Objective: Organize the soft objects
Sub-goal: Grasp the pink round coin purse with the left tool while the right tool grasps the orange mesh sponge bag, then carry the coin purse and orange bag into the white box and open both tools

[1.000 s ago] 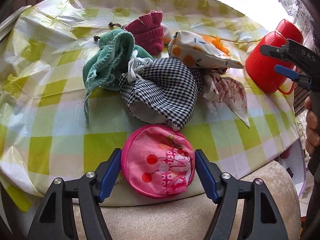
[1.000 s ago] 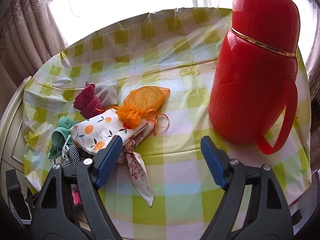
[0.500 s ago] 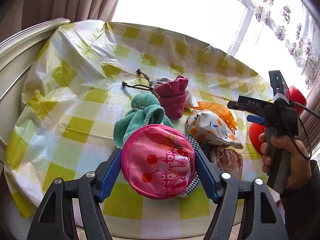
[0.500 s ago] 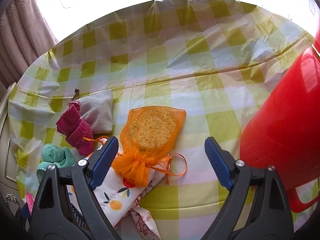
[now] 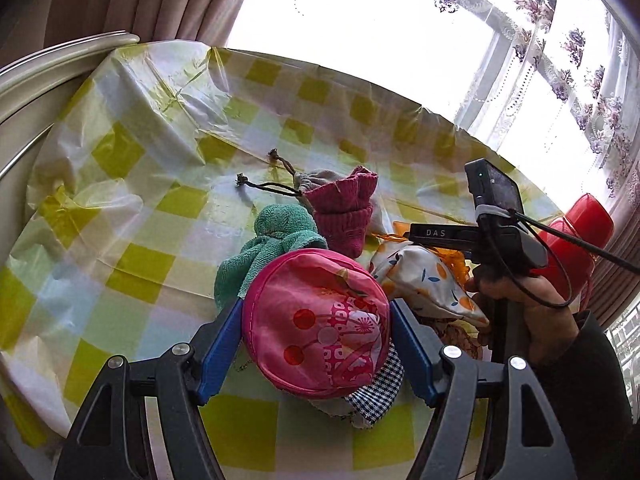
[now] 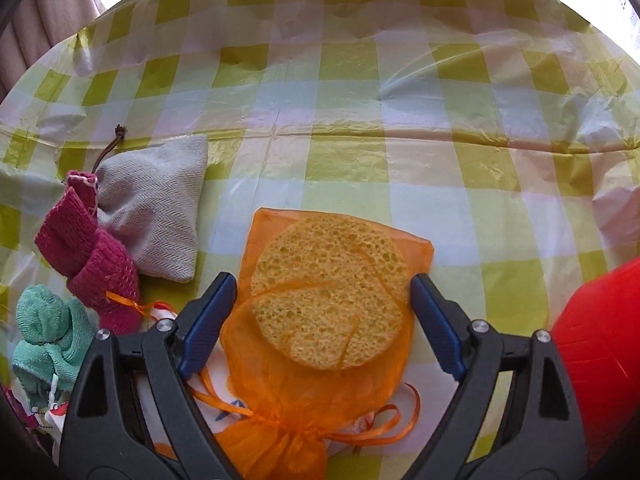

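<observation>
My left gripper (image 5: 316, 320) is shut on a round pink pouch (image 5: 316, 320) and holds it above the checked tablecloth (image 5: 120, 160). Under and behind it lie a green towel (image 5: 276, 236), a magenta knit piece (image 5: 344, 208), a fruit-print bag (image 5: 424, 280) and a houndstooth pouch (image 5: 380, 388). My right gripper (image 6: 322, 300) is open, its blue pads either side of an orange mesh bag (image 6: 320, 320) holding a yellow sponge. A grey herringbone pouch (image 6: 156, 208), the magenta knit (image 6: 92, 264) and the green towel (image 6: 48, 336) lie to its left.
A red thermos (image 5: 576, 244) stands at the table's right side, close to the right gripper (image 6: 600, 340). Curtains (image 5: 120, 0) and a bright window back the table. A cream rail (image 5: 60, 56) runs along the left edge.
The left gripper has lifted the pink pouch from the table's near edge and carried it up over the pile. The right gripper has moved forward and down until its pads flank the orange bag.
</observation>
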The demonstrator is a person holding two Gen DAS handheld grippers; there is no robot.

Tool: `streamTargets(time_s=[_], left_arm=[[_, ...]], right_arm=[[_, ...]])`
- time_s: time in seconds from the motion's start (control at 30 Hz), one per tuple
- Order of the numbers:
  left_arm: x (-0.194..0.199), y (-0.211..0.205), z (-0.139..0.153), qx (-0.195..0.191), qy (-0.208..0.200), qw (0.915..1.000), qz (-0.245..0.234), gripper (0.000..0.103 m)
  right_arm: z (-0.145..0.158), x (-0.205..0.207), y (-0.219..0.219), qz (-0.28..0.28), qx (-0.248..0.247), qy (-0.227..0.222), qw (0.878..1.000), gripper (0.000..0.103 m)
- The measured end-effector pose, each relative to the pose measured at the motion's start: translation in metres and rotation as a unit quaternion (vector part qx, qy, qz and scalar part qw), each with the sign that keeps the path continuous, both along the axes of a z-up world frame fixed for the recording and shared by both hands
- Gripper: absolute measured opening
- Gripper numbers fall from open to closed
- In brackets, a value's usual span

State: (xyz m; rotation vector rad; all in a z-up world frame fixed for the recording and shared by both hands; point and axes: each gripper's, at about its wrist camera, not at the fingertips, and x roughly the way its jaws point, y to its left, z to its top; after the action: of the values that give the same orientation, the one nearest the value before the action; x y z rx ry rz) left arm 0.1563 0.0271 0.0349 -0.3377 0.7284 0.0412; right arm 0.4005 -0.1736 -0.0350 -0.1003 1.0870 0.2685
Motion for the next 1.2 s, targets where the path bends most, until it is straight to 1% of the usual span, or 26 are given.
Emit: streamTargets(time_s=[0.17,0.2,0.23,0.37,0.43,0.6,0.73,0.93,1.2], left_arm=[[0.003,0.002,-0.005,-0.006,0.005,1.0,0.0,0.073],[0.003,0.002,-0.005,-0.007,0.006,1.0,0.001,0.073],[0.003,0.002,-0.005,-0.008,0.006,1.0,0.001,0.073],[0.003,0.003,-0.005,-0.007,0.004,1.0,0.002,0.073],[0.002,0.002,-0.004,-0.005,0.002,1.0,0.003,0.073],[-0.001,-0.001,0.0,0.004,-0.007,0.9999,0.006,0.073],[-0.006,-0.005,0.006,0.015,-0.015,0.9997,0.007,0.073],[-0.011,-0.015,0.016,0.02,-0.027,0.9994,-0.001,0.073],[-0.021,-0.036,0.028,0.02,-0.04,0.9987,-0.024,0.073]], right_arm=[[-0.005,0.001,-0.001,0.003,-0.011,-0.015,1.0,0.089],[-0.005,0.001,-0.002,0.002,-0.012,-0.019,1.0,0.086],[-0.004,0.0,-0.003,0.0,-0.012,-0.022,1.0,0.084],[-0.001,-0.001,-0.009,0.0,0.002,-0.027,1.0,0.084],[0.004,-0.005,-0.014,-0.005,0.005,-0.034,0.999,0.084],[0.027,-0.021,-0.029,-0.019,0.014,-0.058,0.998,0.084],[0.047,-0.043,-0.041,-0.02,0.025,-0.077,0.996,0.084],[0.074,-0.085,-0.062,-0.028,0.048,-0.098,0.994,0.084],[0.088,-0.146,-0.086,-0.028,0.061,-0.105,0.992,0.084]])
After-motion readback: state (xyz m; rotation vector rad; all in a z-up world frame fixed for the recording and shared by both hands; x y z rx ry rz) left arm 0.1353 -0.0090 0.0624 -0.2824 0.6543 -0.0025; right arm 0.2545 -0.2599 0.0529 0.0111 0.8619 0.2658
